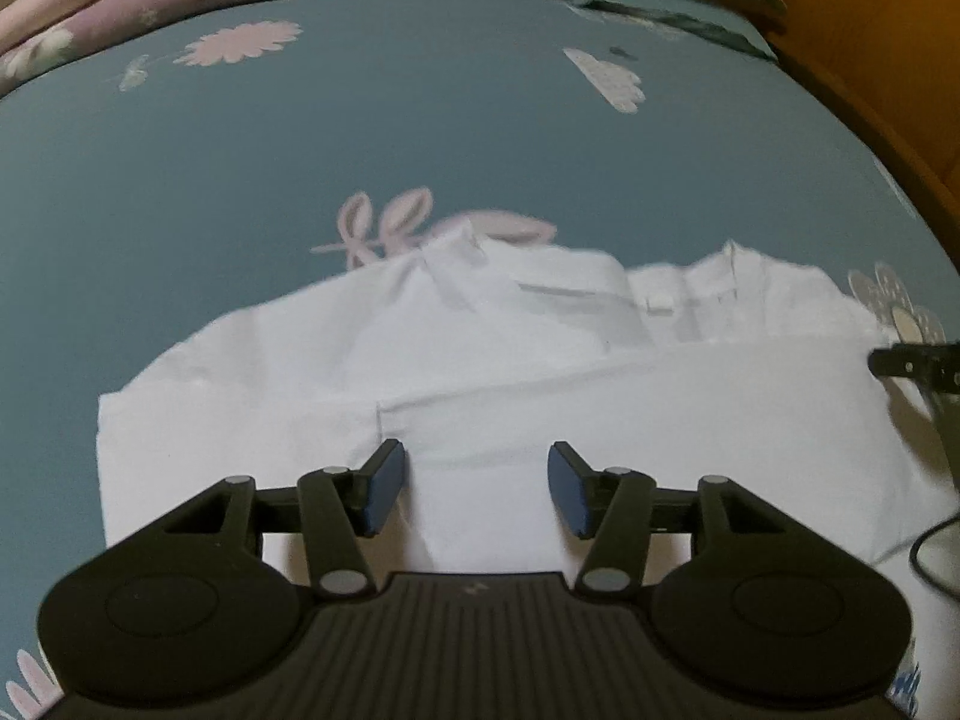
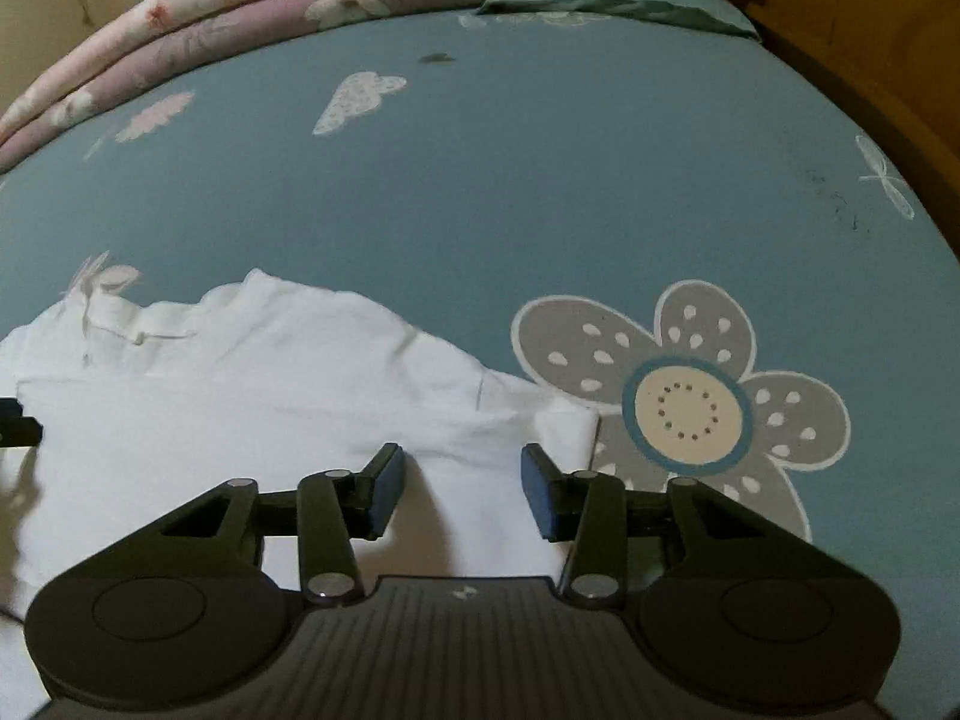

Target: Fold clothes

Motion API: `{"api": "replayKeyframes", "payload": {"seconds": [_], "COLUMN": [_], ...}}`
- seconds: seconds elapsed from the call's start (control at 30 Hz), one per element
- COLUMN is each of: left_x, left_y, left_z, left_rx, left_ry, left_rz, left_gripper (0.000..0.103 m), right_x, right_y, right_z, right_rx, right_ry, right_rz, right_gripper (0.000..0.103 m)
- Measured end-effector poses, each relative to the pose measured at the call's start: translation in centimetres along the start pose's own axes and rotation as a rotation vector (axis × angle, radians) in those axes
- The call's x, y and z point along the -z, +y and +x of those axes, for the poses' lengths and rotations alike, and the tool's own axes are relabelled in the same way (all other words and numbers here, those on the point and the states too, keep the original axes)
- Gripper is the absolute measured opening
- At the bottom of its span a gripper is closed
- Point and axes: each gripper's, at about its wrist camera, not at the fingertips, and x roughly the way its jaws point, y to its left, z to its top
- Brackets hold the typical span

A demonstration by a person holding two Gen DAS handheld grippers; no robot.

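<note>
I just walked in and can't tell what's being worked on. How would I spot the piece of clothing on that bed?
Start from the teal bedsheet printed with flowers. Near its front edge, beside the big grey flower print, lies a white shirt, spread flat. It is the only plain white thing there, with a collar at its far edge.

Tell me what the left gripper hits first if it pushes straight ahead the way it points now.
Probably the white garment: the open left gripper points across it toward the collar, with blue bedsheet beyond. Its height above the cloth is unclear.
</note>
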Motion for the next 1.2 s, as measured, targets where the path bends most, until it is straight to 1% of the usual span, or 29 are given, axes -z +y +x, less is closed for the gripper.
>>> {"api": "replayKeyframes", "payload": {"seconds": [0.07,0.13,0.2,0.27,0.33,0.4,0.43,0.5,0.57,0.67,0.7,0.77,0.9,0.93,1.03,1.1,1.13,1.2], "left_x": [-0.2,0.0,0.9,2.0,3.4,4.6,4.8,5.0,5.1,4.8,4.6,4.5,5.1,5.1,5.2,5.8,6.1,7.3], "left_y": [-0.1,-0.4,-0.9,-1.3,-1.7,-1.5,-1.3,-0.9,-0.6,-0.4,-0.5,-0.6,-0.5,-0.3,0.2,0.5,0.6,0.4], "left_z": [-1.1,-2.4,-3.6,-4.2,-4.3,-3.5,-3.4,-3.8,-4.5,-5.4,-5.3,-4.7,-2.8,-2.9,-4.3,-5.7,-6.4,-7.4], "left_rx": [0.006,0.017,0.010,0.002,-0.015,-0.020,-0.017,-0.006,0.008,0.039,0.040,0.044,0.067,0.076,0.110,0.145,0.166,0.187], "left_ry": [-0.038,-0.053,-0.053,-0.043,-0.022,0.022,0.030,0.018,-0.004,-0.060,-0.068,-0.068,-0.037,-0.037,-0.068,-0.090,-0.098,-0.108], "left_rz": [0.000,0.012,0.050,0.101,0.157,0.174,0.169,0.154,0.142,0.152,0.164,0.188,0.219,0.224,0.231,0.250,0.273,0.351], "left_gripper": [0.054,0.055,0.055,0.057,0.058,0.059,0.059,0.058,0.058,0.061,0.061,0.061,0.063,0.063,0.063,0.063,0.063,0.063], "right_x": [-0.3,0.0,0.8,2.0,3.3,4.7,5.3,5.6,5.1,4.4,4.5,5.0,5.9,6.0,6.2,7.0,7.5,8.6], "right_y": [0.3,0.9,2.1,3.6,5.0,6.1,6.3,6.5,7.0,8.6,9.2,10.5,13.1,13.3,13.5,13.8,13.9,14.4], "right_z": [-1.0,-2.5,-3.8,-4.8,-5.0,-4.7,-4.3,-4.1,-5.0,-6.0,-5.8,-5.0,-3.5,-3.5,-5.1,-6.6,-7.4,-8.6], "right_rx": [0.028,0.009,-0.007,-0.032,-0.034,-0.029,-0.018,0.004,0.034,0.006,0.006,0.013,0.028,0.038,0.046,0.043,0.040,0.041], "right_ry": [-0.012,-0.026,-0.022,-0.008,0.016,0.048,0.068,0.064,0.035,-0.005,-0.004,0.008,0.030,0.027,0.019,0.024,0.028,0.043], "right_rz": [-0.002,-0.011,-0.044,-0.089,-0.128,-0.152,-0.146,-0.119,-0.113,-0.108,-0.113,-0.129,-0.161,-0.160,-0.145,-0.169,-0.183,-0.214], "right_gripper": [0.050,0.052,0.053,0.053,0.054,0.055,0.055,0.057,0.057,0.058,0.058,0.058,0.060,0.060,0.061,0.061,0.062,0.065]}}
